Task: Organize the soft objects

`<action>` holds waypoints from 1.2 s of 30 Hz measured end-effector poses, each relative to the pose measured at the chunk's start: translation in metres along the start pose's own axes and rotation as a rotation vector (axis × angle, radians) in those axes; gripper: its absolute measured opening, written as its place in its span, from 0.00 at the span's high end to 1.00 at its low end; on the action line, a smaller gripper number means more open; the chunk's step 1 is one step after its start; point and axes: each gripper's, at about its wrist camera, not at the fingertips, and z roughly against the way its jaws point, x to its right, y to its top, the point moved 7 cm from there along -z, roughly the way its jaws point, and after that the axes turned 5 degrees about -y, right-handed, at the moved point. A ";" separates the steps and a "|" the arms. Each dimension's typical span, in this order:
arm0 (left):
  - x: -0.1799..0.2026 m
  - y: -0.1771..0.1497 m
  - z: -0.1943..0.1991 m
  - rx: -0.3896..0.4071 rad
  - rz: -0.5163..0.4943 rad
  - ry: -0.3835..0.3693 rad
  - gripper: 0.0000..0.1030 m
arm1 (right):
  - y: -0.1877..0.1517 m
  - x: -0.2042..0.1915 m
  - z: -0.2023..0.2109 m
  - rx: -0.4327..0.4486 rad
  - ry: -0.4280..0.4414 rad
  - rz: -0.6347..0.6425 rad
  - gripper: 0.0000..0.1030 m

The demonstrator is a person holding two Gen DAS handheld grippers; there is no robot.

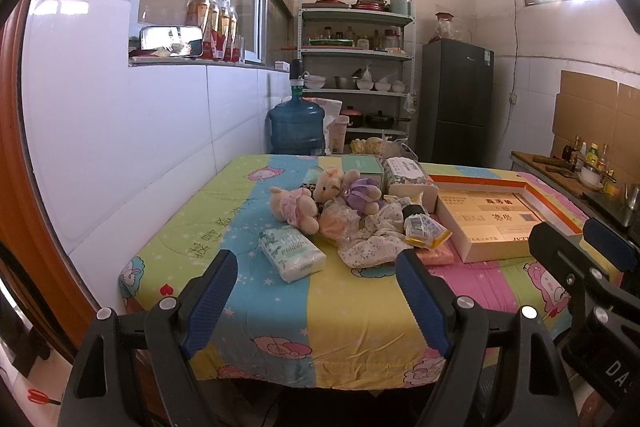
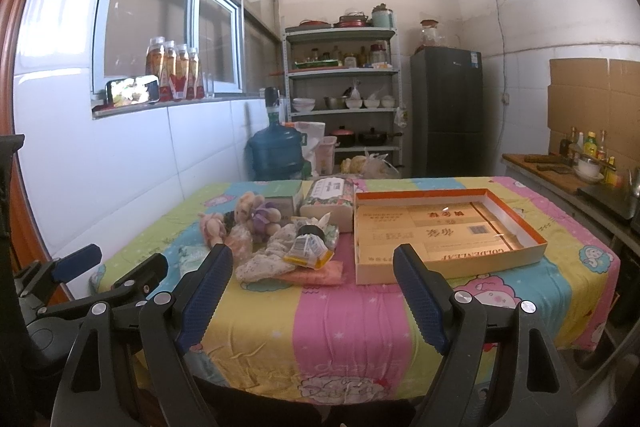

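On the bench (image 2: pixel 340 323), the shallow cardboard box (image 2: pixel 520 223) is lying at three o'clock of the soft pile, stiff and open-topped. The plush bears (image 1: pixel 316 197) are sitting at the pile's ten o'clock: light, squashy, best pinched across the body. The floral cloth (image 1: pixel 372 247) looks limp; gathering a fold should work. The tissue pack (image 1: pixel 292 255) is lying nearest, slippery-wrapped. The left gripper (image 1: pixel 316 291) and right gripper (image 2: pixel 312 291) are hovering, jaws spread wide, gripping nothing.
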 end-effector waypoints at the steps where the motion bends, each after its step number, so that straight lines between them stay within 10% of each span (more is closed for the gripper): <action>1: 0.000 0.000 0.000 0.000 0.000 0.000 0.21 | 0.000 0.001 0.000 0.000 -0.001 0.000 0.19; 36: -0.031 -0.027 -0.029 -0.033 0.105 -0.030 0.21 | -0.027 -0.016 -0.030 -0.081 0.066 0.002 0.19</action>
